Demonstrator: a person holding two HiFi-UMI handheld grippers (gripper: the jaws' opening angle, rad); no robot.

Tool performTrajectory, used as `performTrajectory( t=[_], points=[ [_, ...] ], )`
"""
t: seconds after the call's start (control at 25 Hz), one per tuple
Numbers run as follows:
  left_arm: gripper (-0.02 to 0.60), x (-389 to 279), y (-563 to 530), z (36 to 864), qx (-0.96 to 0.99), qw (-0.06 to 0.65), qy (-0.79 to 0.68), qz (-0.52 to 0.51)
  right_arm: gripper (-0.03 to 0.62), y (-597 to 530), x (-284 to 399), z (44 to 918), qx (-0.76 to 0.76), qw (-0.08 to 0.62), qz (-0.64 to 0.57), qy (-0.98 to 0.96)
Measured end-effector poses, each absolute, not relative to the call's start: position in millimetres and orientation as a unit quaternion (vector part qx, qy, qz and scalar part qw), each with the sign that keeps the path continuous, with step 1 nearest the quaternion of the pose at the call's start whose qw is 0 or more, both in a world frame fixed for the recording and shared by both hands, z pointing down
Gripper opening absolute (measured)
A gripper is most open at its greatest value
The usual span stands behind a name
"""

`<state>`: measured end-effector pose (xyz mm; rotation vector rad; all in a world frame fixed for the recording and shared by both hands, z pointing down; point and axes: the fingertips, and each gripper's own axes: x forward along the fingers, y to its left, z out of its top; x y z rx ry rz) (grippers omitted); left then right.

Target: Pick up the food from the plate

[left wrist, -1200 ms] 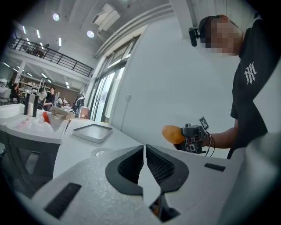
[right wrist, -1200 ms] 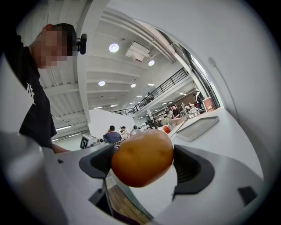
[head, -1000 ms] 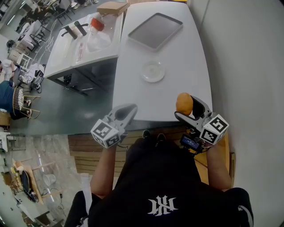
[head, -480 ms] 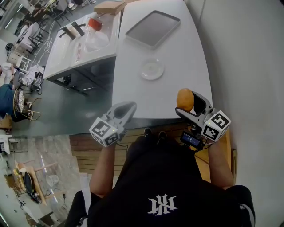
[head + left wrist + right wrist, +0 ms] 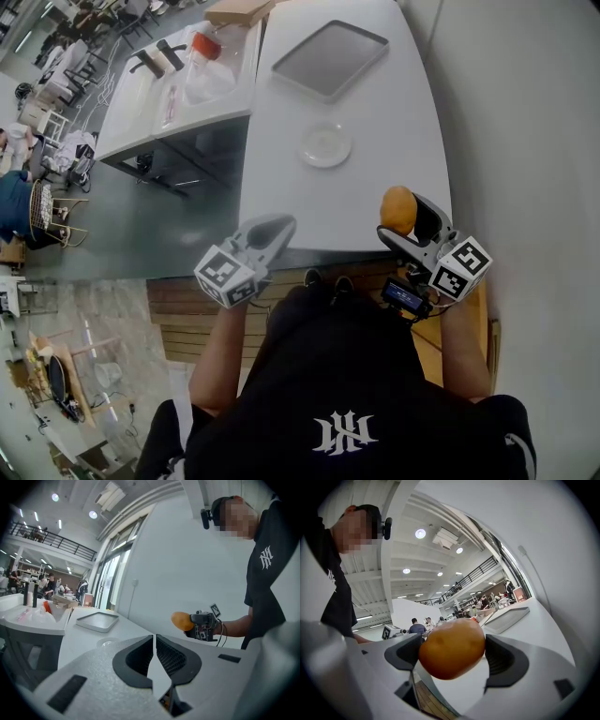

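Observation:
An orange-brown bread roll (image 5: 452, 648) is clamped between the jaws of my right gripper (image 5: 405, 217), held above the near right corner of the white table (image 5: 375, 94); the roll (image 5: 397, 209) also shows in the left gripper view (image 5: 181, 620). A small clear plate (image 5: 325, 145) lies bare in the middle of the table. My left gripper (image 5: 274, 228) hovers off the table's near left edge, jaws shut with nothing between them (image 5: 154, 644).
A grey metal tray (image 5: 330, 58) rests at the table's far end. A second white table (image 5: 173, 94) to the left carries bottles and a plastic bag. A white wall runs along the right side. Wooden flooring lies under me.
Both grippers stay near the table's front edge; the right one with the roll has drifted slightly right and nearer. The head view shifted a little.

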<state>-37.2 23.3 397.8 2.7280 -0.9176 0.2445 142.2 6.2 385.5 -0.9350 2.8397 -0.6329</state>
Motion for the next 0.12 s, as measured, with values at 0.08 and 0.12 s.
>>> performTrajectory(
  t=[0.08,0.12],
  points=[
    [0.021,-37.0,23.0,397.4,0.937,0.127,-0.315,0.084,0.379,5.2,144.5,385.6,-0.310,0.043,-0.204,0.928],
    [0.020,-36.8,22.8,397.1,0.937,0.128,-0.315,0.083,0.379,4.6,146.0,385.7,-0.312,0.042,-0.203,0.927]
  ],
)
